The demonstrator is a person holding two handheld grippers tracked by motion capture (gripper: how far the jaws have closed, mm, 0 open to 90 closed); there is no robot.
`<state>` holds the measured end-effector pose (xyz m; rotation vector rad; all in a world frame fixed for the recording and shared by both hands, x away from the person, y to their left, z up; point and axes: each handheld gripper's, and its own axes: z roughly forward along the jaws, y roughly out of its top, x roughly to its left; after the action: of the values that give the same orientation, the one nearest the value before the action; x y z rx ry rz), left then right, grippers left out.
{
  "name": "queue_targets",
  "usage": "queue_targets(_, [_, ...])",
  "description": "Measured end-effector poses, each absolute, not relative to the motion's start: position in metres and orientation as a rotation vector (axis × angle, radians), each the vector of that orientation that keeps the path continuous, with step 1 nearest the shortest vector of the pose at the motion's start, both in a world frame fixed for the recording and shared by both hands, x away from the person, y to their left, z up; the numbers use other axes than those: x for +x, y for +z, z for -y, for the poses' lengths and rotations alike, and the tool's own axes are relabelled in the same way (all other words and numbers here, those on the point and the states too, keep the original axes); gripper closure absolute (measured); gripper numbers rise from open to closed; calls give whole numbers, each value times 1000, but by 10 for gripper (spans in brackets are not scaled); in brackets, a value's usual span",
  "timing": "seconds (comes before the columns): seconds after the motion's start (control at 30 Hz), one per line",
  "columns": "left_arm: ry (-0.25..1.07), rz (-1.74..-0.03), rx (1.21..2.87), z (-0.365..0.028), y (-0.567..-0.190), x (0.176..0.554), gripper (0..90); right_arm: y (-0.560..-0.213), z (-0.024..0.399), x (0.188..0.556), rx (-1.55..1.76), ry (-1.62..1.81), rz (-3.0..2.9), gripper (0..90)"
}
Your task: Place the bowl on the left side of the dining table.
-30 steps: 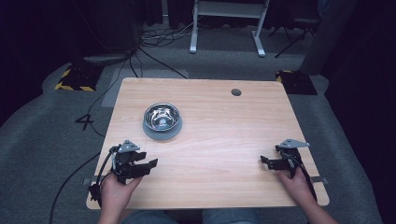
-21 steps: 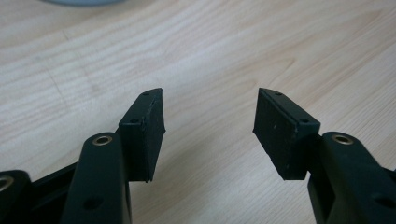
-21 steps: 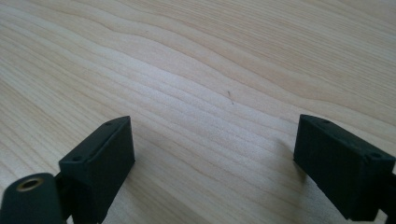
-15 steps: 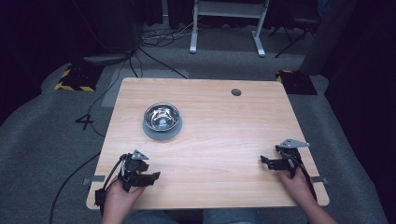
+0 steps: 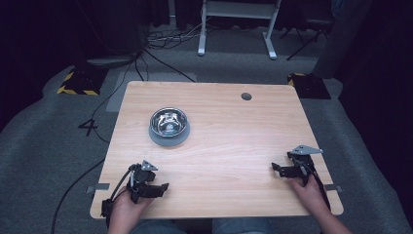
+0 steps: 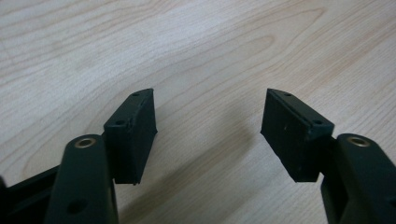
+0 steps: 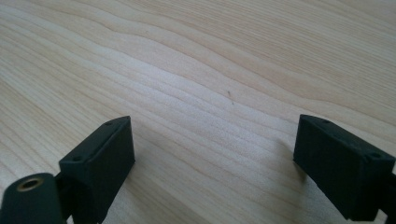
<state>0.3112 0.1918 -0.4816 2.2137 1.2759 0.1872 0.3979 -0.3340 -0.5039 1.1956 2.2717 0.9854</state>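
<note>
A: Start from the high view. What's on the table (image 5: 229, 141), and how many of each?

B: One steel bowl (image 5: 168, 122) on a grey base, at about ten o'clock from the table's middle. One small dark round hole (image 5: 246, 96) near the far edge, toward one o'clock. Two grippers, one per hand. The left gripper (image 5: 155, 187) sits at seven o'clock near the front edge; the right gripper (image 5: 281, 169) at four o'clock. Both are well apart from the bowl, the left one the nearer.

A: The surface and the room?

B: Pale wood with a long grain. The table stands on grey carpet (image 5: 53, 146). There are two yellow-and-black striped blocks, one beyond each far corner (image 5: 77, 82), a white two-legged frame (image 5: 237, 22) at twelve o'clock, black cables on the floor, and a "4" marked on the carpet (image 5: 90, 127) at nine o'clock. The edges of the room are dark.

A: Now the left gripper view.

B: The left gripper (image 6: 208, 126) has its two black jaws spread with bare wood between them. They have just been opening wider, with nothing in the gap.

A: And the right gripper view?

B: The right gripper (image 7: 212, 154) has its jaws spread wide over bare wood grain, gripping nothing.
</note>
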Motion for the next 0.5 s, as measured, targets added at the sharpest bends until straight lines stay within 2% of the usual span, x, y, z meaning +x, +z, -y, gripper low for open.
queue_targets(0.1, [224, -1245, 2206, -192, -485, 310, 305, -504, 334, 398, 1195, 985, -2272, 123])
queue_targets(0.23, [386, -1131, 2234, -196, -495, 309, 245, -504, 334, 398, 1194, 986, -2272, 124])
queue_targets(0.33, [386, -1079, 2188, -200, -502, 310, 145, -504, 334, 398, 1194, 986, -2272, 124])
queue_targets(0.5, [384, -1069, 2184, -201, -503, 310, 131, -504, 334, 398, 1193, 986, -2272, 125])
